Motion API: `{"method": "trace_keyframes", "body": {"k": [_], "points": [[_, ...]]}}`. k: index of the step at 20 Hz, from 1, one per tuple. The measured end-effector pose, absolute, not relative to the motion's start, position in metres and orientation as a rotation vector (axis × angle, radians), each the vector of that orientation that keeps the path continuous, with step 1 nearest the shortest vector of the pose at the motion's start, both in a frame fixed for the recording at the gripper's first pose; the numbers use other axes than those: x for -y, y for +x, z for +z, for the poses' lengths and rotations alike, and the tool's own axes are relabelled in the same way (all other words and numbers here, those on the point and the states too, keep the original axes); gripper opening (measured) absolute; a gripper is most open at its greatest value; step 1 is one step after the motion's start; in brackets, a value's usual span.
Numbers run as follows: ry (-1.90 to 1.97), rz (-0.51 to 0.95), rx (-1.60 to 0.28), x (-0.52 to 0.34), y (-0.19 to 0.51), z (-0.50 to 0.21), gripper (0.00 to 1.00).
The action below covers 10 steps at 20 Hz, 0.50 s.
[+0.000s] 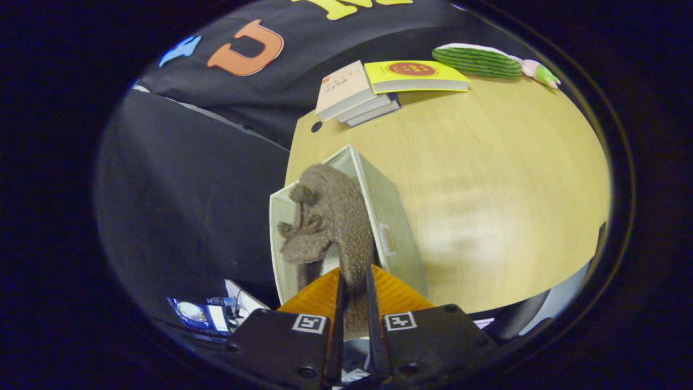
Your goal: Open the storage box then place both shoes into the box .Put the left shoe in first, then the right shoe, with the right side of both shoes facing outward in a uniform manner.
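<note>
A fuzzy brown shoe (pixel 333 216) with a small bow on it hangs between my fingers, and my gripper (pixel 354 281) is shut on its near end. The shoe's far end reaches down into the open pale fabric storage box (pixel 392 214), which stands at the near left corner of the wooden table (pixel 487 179). The box's inside below the shoe is mostly hidden, so I cannot tell whether another shoe lies in it.
A stack of books (pixel 354 95) and a yellow book (pixel 414 76) lie at the table's far edge, with a green striped plush (pixel 476 60) beyond them. Cables and small devices (pixel 208 314) sit low by the left finger. A dark chair (pixel 520 319) stands near the right finger.
</note>
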<state>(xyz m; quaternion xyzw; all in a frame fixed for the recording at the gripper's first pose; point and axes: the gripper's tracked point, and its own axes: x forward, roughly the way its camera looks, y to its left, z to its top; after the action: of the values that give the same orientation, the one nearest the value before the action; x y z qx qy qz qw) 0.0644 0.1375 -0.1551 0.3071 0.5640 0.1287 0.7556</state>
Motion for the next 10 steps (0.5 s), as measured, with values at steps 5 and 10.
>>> {"method": "trace_keyframes", "body": {"k": [5,10], "points": [[0.694,0.29,-1.055,-0.132,0.077,-0.119,0.56],[0.523,0.241,-0.789,-0.1,0.088,-0.075,0.79]]}}
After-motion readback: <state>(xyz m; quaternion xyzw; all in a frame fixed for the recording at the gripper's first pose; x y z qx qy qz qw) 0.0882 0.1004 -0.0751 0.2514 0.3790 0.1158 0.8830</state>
